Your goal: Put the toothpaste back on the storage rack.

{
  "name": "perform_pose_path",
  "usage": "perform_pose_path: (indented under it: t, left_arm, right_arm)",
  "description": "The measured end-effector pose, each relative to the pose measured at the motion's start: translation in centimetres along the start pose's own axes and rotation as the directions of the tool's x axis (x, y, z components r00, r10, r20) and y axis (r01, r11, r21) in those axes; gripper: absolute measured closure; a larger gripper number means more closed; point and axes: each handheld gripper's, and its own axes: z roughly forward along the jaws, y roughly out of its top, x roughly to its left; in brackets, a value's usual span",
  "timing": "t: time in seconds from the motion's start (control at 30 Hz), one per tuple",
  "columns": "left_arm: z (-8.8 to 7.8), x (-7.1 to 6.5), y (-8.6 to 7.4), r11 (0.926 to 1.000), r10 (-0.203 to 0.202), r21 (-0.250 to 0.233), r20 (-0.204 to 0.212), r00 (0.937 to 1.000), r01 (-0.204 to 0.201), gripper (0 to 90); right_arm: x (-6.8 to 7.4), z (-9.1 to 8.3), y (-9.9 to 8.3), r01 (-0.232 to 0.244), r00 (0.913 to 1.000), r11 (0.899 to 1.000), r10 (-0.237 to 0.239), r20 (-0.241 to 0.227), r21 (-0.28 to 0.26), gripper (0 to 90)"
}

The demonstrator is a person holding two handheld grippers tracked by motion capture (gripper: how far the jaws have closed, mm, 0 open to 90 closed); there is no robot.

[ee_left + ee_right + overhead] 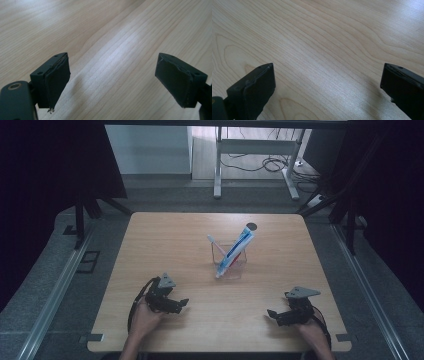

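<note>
Pale wood counter (165, 240), square, with a dark round hole near the far edge. At the near left, left gripper (181, 304) held low over the wood in a hand (145, 317), jaws spread wide with bare grain between them. Toward the middle, a little beyond both grippers, clear cup (231, 262) standing upright, toothpaste tube (236, 249) leaning inside it, cap end down, flat end up toward the right; beside the tube, toothbrush (214, 243) tilted the other way, its head up at the left. At the near right, right gripper (273, 314) in the other hand (312, 332), jaws likewise wide apart, empty, well apart from the cup.
</note>
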Motion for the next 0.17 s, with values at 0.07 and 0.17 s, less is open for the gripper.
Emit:
perform_pose_path:
  t: [0.07, 0.17]
  left_arm:
    - [0.29, -0.03, -0.17, 0.9999, 0.001, 0.016, -0.005, 1.0, -0.001, 12.8]
    - [0.5, -0.03, -0.31, 0.9995, 0.009, 0.032, -0.02, 0.9998, -0.009, 12.8]
  right_arm:
    - [0.01, 0.01, 0.0, 0.002, 1.0, 1.0, -0.002, -0.002, 0.001, 0.0]
    - [-0.02, 0.01, -0.02, 0.002, 1.0, 1.0, -0.002, -0.003, 0.001, 0.0]
